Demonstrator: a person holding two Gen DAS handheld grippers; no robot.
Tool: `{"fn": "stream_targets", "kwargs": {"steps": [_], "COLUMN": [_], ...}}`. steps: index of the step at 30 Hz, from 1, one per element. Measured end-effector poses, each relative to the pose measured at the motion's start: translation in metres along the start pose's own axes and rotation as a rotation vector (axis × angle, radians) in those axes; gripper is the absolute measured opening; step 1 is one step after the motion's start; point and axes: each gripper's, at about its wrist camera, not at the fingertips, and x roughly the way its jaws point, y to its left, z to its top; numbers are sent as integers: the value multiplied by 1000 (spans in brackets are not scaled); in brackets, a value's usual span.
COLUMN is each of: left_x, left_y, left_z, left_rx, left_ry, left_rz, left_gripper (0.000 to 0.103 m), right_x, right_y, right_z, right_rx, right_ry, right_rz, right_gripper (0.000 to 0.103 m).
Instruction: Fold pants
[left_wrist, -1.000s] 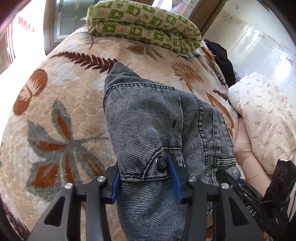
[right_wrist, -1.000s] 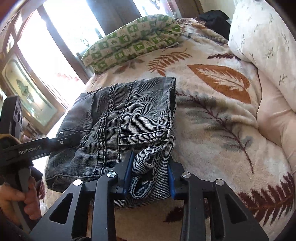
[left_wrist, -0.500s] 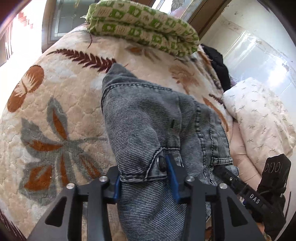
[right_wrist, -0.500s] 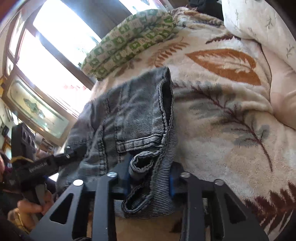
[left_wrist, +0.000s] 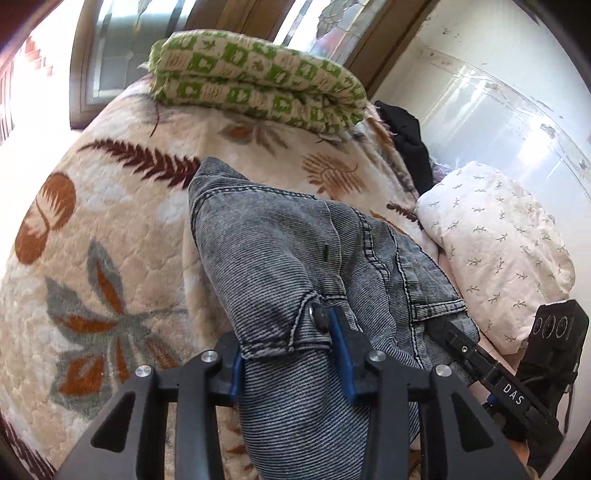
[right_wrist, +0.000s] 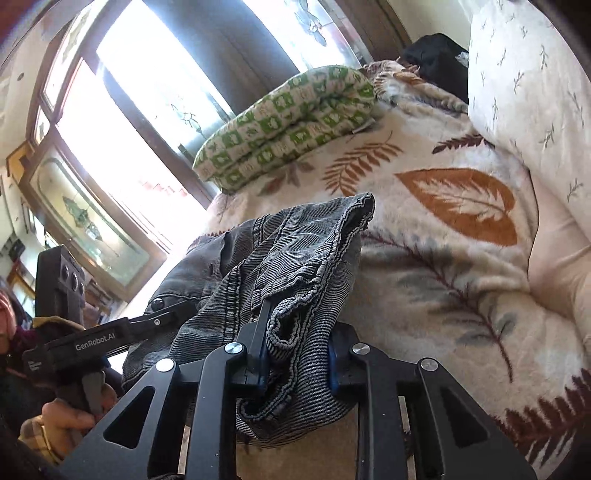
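My left gripper (left_wrist: 286, 350) pinched the jeans (left_wrist: 295, 258) at the buttoned waistband. My right gripper (right_wrist: 297, 363) had its jaws closing on bunched denim. The jeans draped from both grippers onto the bed (left_wrist: 110, 236).

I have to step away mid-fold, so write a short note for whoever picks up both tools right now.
Left tool: shut on the jeans at the buttoned waistband.
Right tool: jaws closing on a bunched waistband corner, pads already pressing it.
Jeans: near end raised, far end resting on the leaf-print blanket.
Done: both ends of the waistband gripped.
Left: carry over, lay flat, finish the fold.
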Motion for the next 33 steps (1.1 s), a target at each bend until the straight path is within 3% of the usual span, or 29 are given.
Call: {"fn": "stream_targets", "kwargs": {"steps": [14, 33], "left_x": [8, 55], "left_y": [-9, 6], "left_z": [42, 123], "left_rx": [38, 25], "left_ry": [-36, -84], "left_rz": [-14, 1], "left_gripper": [41, 41], "right_x": [13, 82], "right_y": [4, 1], "right_z": [37, 119], "right_rx": [-23, -108], "right_ry": [-34, -55], "right_rz": [-36, -39], "right_gripper": [22, 22]}}
